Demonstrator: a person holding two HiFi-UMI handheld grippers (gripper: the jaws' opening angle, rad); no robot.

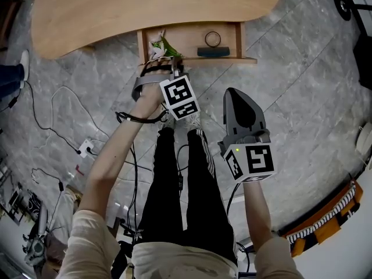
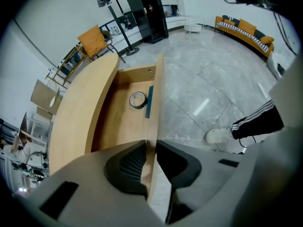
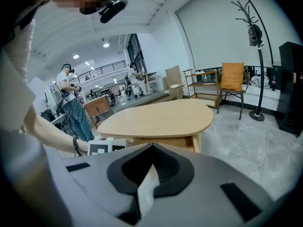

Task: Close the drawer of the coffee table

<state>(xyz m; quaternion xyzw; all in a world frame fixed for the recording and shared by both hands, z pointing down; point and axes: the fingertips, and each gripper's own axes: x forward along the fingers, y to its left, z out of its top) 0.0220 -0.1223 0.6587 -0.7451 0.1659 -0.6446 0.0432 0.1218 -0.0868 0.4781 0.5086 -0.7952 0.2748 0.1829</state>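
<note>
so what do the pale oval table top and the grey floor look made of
The pale oval table top looks like light wood or veneer, matte, faint grain. The grey floor: likely polished stone or marble-look tile, from veining, seams, glare.

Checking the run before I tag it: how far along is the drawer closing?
Done: nothing yet; the light wooden drawer stands pulled out of the pale wooden coffee table, black tape roll inside. In hand: the left gripper straddles the drawer's front panel; grip unclear. The right gripper hangs shut, clear of it. Left: push the drawer fully in.
</note>
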